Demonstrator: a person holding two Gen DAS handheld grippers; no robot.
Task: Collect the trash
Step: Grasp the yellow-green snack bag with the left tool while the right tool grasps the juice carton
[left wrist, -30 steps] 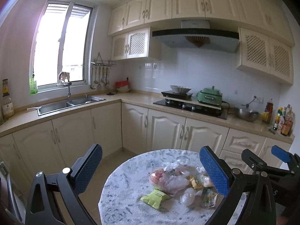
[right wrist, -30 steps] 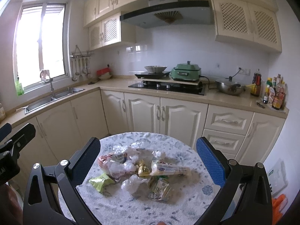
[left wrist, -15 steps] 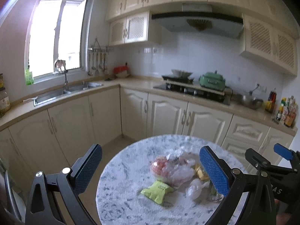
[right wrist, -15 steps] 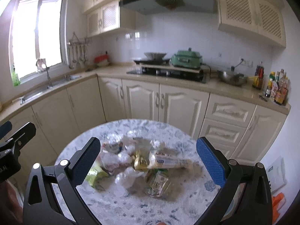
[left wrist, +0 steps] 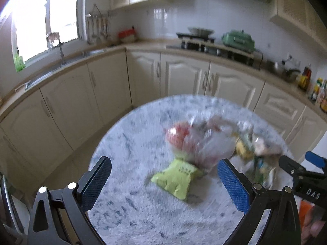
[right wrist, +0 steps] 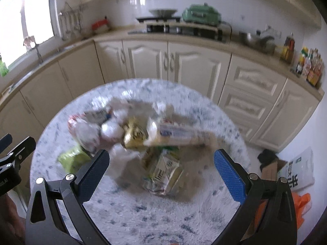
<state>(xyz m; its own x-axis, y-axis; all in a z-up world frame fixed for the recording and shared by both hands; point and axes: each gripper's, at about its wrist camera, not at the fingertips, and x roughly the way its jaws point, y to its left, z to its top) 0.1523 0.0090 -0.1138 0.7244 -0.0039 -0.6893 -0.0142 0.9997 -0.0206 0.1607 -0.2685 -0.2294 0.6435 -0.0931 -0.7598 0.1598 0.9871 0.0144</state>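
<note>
Round table (left wrist: 130, 214): carried a heap of trash (right wrist: 143, 134) near its middle. Green packet (left wrist: 175, 176) lay at the heap's left edge, clear wrapper (right wrist: 163, 173) at its near edge. Left gripper (left wrist: 164, 176) and right gripper (right wrist: 161, 172) hung above the table, jaws spread wide, holding nothing.

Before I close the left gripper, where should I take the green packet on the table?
Grip the green packet across its puffed middle, dropping the open left gripper from above. It lies flat, apart from the clear bag on its near side.
</note>
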